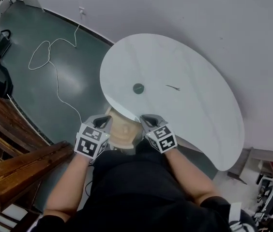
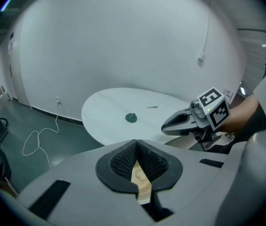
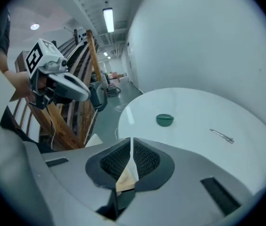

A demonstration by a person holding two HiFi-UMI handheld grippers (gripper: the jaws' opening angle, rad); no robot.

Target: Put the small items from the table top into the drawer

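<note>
Two small items lie on the counter, well apart: a green disc and a thin metal clip. Both are judged light and stiff. The disc wants a pinch across its rim. The clip is flat and likely slippery, so take it across its middle. The wooden drawer stands open below the near edge. The left tool and the right tool hover at either side of it, jaws together, gripping nothing.
</note>
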